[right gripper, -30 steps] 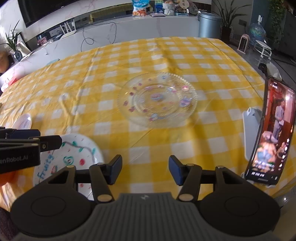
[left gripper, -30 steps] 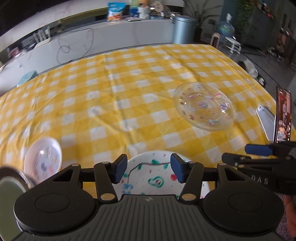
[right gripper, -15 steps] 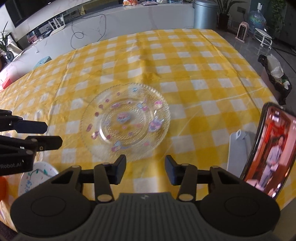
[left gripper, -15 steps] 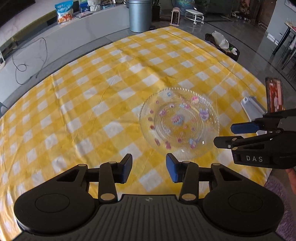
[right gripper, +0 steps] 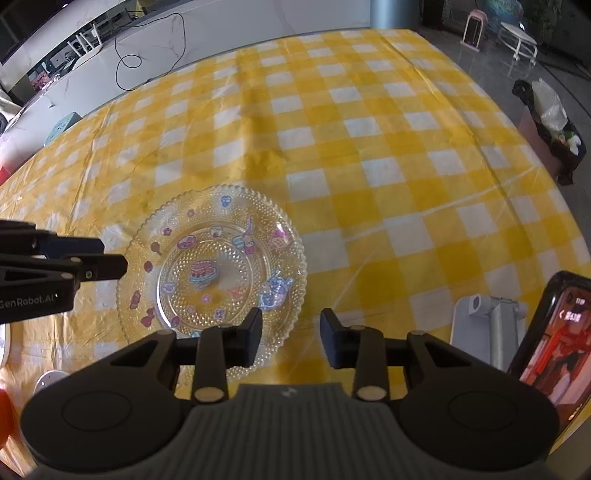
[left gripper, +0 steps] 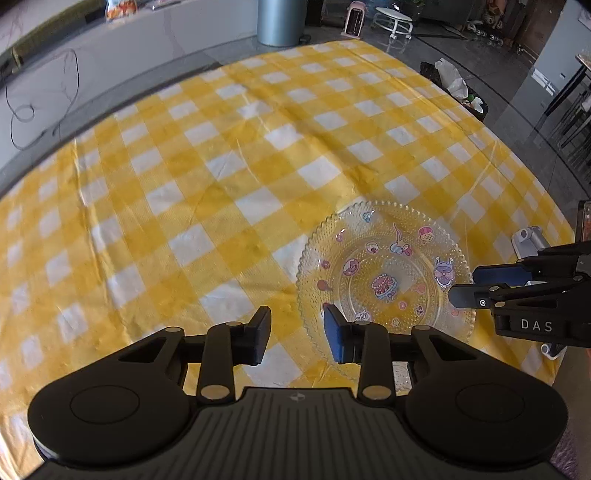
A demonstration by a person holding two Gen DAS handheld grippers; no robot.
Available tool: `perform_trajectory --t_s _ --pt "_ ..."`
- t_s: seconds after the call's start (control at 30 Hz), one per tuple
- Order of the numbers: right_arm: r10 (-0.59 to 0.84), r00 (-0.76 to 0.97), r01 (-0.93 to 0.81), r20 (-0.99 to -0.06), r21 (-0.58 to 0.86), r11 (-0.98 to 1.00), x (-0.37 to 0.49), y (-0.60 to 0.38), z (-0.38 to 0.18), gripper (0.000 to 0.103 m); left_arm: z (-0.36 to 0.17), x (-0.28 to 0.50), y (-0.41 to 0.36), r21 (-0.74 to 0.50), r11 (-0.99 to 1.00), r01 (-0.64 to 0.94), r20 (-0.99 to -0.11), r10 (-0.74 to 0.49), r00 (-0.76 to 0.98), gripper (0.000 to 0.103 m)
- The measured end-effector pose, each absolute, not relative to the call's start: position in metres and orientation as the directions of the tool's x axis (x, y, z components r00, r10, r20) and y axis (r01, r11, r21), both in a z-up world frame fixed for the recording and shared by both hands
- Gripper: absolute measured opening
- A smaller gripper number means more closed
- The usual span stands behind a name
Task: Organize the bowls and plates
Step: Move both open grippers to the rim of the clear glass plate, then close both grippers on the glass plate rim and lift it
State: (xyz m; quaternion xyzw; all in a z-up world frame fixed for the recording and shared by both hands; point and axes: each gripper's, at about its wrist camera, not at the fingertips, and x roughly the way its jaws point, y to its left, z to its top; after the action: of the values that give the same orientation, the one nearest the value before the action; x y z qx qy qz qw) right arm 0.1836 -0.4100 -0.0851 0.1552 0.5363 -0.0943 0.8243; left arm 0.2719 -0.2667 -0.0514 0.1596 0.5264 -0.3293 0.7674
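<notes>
A clear glass plate with cartoon stickers [left gripper: 384, 280] lies on the yellow checked tablecloth [left gripper: 221, 177]; it also shows in the right wrist view [right gripper: 212, 275]. My left gripper [left gripper: 295, 339] is open and empty, low over the plate's near left rim. My right gripper [right gripper: 290, 341] is open and empty, just above the plate's near right rim. The right gripper's fingers [left gripper: 495, 280] reach over the plate's right edge in the left wrist view. The left gripper's fingers [right gripper: 92, 258] hover at the plate's left edge in the right wrist view.
A phone [right gripper: 554, 347] on a white stand [right gripper: 487, 328] sits at the table's right edge. A white plate's edge [right gripper: 3, 347] and a small white dish [right gripper: 50, 378] show at far left. A counter [left gripper: 147, 55] and a grey bin [left gripper: 279, 20] lie beyond the table.
Both grippers have swung from the painted white plate toward the glass plate and closed in on it from either side. Both stay open.
</notes>
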Motion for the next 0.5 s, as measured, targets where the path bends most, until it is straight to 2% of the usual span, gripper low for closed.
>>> perform_trajectory --t_s 0.17,0.23,0.3,0.43,0.5 --pt "0.059 0.406 0.351 -0.912 0.215 0.911 0.1844 -0.4191 -0.0881 0.035 -0.0604 0.2777 -0.2665 -0.152 0.735 0.661 -0.913 -0.36 0.191 0.034" --pt "0.06 0.408 0.351 -0.911 0.218 0.911 0.1851 -0.4193 -0.0884 0.032 -0.0627 0.2795 -0.2662 -0.174 0.737 0.653 -0.913 -0.369 0.174 0.032" --pt "0.077 0.412 0.35 -0.908 0.235 0.907 0.1858 -0.4195 -0.0889 0.021 -0.0631 0.28 -0.2666 -0.185 0.738 0.649 -0.911 -0.376 0.169 0.029" --pt "0.096 0.418 0.374 -0.903 0.267 0.888 0.1861 -0.421 -0.0905 0.02 -0.0626 0.278 -0.2691 -0.187 0.732 0.656 -0.909 -0.382 0.167 0.021" --pt "0.092 0.424 0.382 -0.901 0.271 0.883 0.1854 -0.4214 -0.0911 0.019 -0.0624 0.2763 -0.2708 -0.178 0.733 0.657 -0.909 -0.377 0.175 0.021"
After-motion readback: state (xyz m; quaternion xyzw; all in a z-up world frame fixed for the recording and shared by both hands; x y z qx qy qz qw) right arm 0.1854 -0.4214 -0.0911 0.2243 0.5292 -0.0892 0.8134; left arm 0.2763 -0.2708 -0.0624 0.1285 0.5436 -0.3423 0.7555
